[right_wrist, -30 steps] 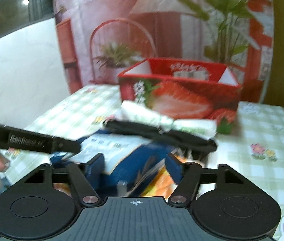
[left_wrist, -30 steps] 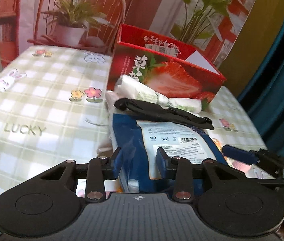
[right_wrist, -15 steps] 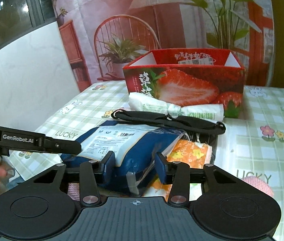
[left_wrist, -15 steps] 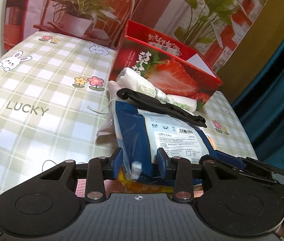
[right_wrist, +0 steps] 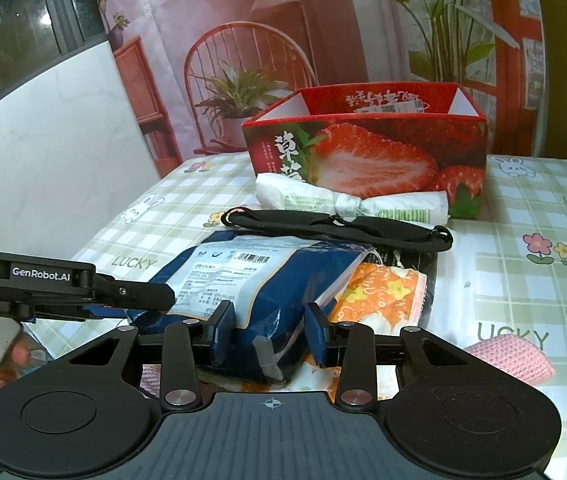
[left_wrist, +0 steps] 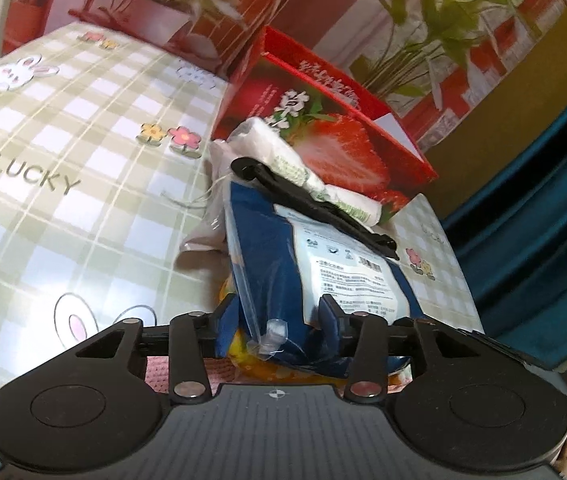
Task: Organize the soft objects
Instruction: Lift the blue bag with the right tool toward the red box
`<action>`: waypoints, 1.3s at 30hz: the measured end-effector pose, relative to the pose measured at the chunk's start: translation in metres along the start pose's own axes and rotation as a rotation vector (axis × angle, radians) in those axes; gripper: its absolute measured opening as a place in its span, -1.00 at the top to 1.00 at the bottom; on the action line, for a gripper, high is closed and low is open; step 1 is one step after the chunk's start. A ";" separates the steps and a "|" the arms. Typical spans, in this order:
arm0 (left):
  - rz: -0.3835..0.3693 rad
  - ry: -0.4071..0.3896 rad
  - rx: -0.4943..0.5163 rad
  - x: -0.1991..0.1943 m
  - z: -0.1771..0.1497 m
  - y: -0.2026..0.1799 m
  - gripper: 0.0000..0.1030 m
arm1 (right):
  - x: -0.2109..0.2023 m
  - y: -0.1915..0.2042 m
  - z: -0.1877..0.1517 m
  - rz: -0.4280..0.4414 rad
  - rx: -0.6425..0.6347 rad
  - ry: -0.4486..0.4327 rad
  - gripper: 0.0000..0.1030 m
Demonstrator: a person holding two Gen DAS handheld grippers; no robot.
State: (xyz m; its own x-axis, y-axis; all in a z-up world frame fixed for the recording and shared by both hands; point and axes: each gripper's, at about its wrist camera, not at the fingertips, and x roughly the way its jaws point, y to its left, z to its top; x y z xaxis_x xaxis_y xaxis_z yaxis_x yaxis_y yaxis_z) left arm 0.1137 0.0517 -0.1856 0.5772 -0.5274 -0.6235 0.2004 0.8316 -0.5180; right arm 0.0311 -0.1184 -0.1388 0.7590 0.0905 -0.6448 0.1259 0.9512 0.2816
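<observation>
We see a green-and-white checked tabletop (right_wrist: 531,216) printed with rabbits and flowers. At twelve o'clock hangs a printed backdrop of chair and plants (right_wrist: 243,40); at ten, a white marble-look wall (right_wrist: 51,132) under a dark window (right_wrist: 11,12); at three, teal curtain (left_wrist: 543,200).

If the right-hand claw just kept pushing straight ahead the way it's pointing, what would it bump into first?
The right gripper would meet the blue plastic package first: its near end already sits between the fingers. Farther along that line lie the black strap and the strawberry box, though depth is hard to judge.
</observation>
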 end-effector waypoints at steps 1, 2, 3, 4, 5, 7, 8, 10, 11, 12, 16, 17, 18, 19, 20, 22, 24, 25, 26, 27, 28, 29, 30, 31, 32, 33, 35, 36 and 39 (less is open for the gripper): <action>-0.001 -0.005 0.012 -0.001 0.000 -0.003 0.16 | 0.000 -0.001 0.000 0.002 0.003 -0.001 0.31; -0.001 -0.009 0.024 -0.003 -0.001 -0.005 0.17 | -0.001 0.000 0.001 0.001 0.002 -0.001 0.34; 0.001 -0.016 0.038 -0.005 -0.001 -0.008 0.17 | -0.002 0.001 0.001 0.002 -0.006 -0.004 0.34; 0.003 -0.026 0.050 -0.008 -0.001 -0.010 0.17 | -0.003 0.004 0.001 0.002 -0.023 -0.009 0.35; 0.003 -0.034 0.057 -0.011 -0.002 -0.010 0.18 | -0.005 0.007 0.001 0.004 -0.044 -0.014 0.35; 0.006 -0.056 0.072 -0.018 -0.001 -0.012 0.18 | -0.009 0.014 0.002 0.017 -0.083 -0.029 0.37; 0.006 -0.066 0.082 -0.021 0.000 -0.014 0.18 | -0.011 0.016 0.002 0.025 -0.101 -0.037 0.37; 0.000 -0.085 0.106 -0.027 0.004 -0.019 0.18 | -0.015 0.021 0.004 0.033 -0.127 -0.054 0.37; -0.004 -0.093 0.123 -0.031 0.007 -0.022 0.18 | -0.017 0.023 0.006 0.037 -0.137 -0.066 0.38; -0.007 -0.104 0.138 -0.034 0.010 -0.024 0.18 | -0.019 0.023 0.009 0.039 -0.144 -0.078 0.38; -0.029 -0.143 0.191 -0.047 0.024 -0.036 0.18 | -0.028 0.024 0.022 0.050 -0.167 -0.121 0.38; -0.030 -0.156 0.208 -0.049 0.029 -0.040 0.18 | -0.031 0.024 0.027 0.054 -0.171 -0.136 0.38; -0.030 -0.172 0.226 -0.051 0.035 -0.044 0.18 | -0.032 0.023 0.032 0.057 -0.175 -0.149 0.38; -0.031 -0.184 0.240 -0.053 0.040 -0.047 0.18 | -0.033 0.022 0.037 0.056 -0.180 -0.161 0.38; -0.031 -0.195 0.259 -0.054 0.046 -0.052 0.18 | -0.034 0.022 0.042 0.057 -0.185 -0.172 0.38; -0.033 -0.217 0.289 -0.055 0.057 -0.061 0.18 | -0.035 0.020 0.054 0.054 -0.200 -0.197 0.38; -0.032 -0.239 0.313 -0.054 0.067 -0.070 0.18 | -0.035 0.018 0.066 0.046 -0.223 -0.222 0.38; -0.034 -0.248 0.320 -0.053 0.073 -0.073 0.18 | -0.035 0.017 0.072 0.043 -0.235 -0.234 0.38; -0.036 -0.257 0.326 -0.050 0.079 -0.076 0.18 | -0.035 0.016 0.077 0.040 -0.245 -0.246 0.38; -0.038 -0.262 0.331 -0.047 0.085 -0.080 0.18 | -0.034 0.013 0.085 0.034 -0.257 -0.260 0.38; -0.038 -0.265 0.335 -0.043 0.093 -0.083 0.18 | -0.033 0.012 0.090 0.030 -0.264 -0.270 0.38; -0.037 -0.266 0.339 -0.038 0.097 -0.085 0.18 | -0.031 0.009 0.097 0.024 -0.269 -0.279 0.38; -0.037 -0.271 0.344 -0.034 0.103 -0.088 0.18 | -0.028 0.005 0.103 0.020 -0.273 -0.285 0.38; -0.037 -0.273 0.349 -0.029 0.109 -0.090 0.17 | -0.025 0.003 0.109 0.018 -0.275 -0.288 0.38; -0.040 -0.275 0.354 -0.026 0.113 -0.092 0.15 | -0.022 0.000 0.114 0.014 -0.279 -0.291 0.38; -0.041 -0.276 0.357 -0.023 0.118 -0.094 0.15 | -0.019 -0.003 0.119 0.010 -0.282 -0.290 0.38; -0.052 -0.276 0.362 -0.016 0.123 -0.096 0.02 | -0.012 -0.009 0.128 0.005 -0.284 -0.288 0.38; -0.060 -0.273 0.367 -0.011 0.124 -0.097 0.00 | -0.009 -0.013 0.132 0.008 -0.282 -0.289 0.37; -0.065 -0.244 0.382 0.007 0.128 -0.098 -0.02 | 0.000 -0.024 0.137 0.008 -0.281 -0.288 0.37</action>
State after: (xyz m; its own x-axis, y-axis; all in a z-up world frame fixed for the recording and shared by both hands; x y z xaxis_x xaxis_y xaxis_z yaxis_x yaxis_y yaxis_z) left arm 0.1998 -0.0116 -0.0640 0.7141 -0.5625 -0.4167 0.4939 0.8267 -0.2695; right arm 0.1157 -0.1818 -0.0484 0.9121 0.0501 -0.4069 -0.0305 0.9980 0.0546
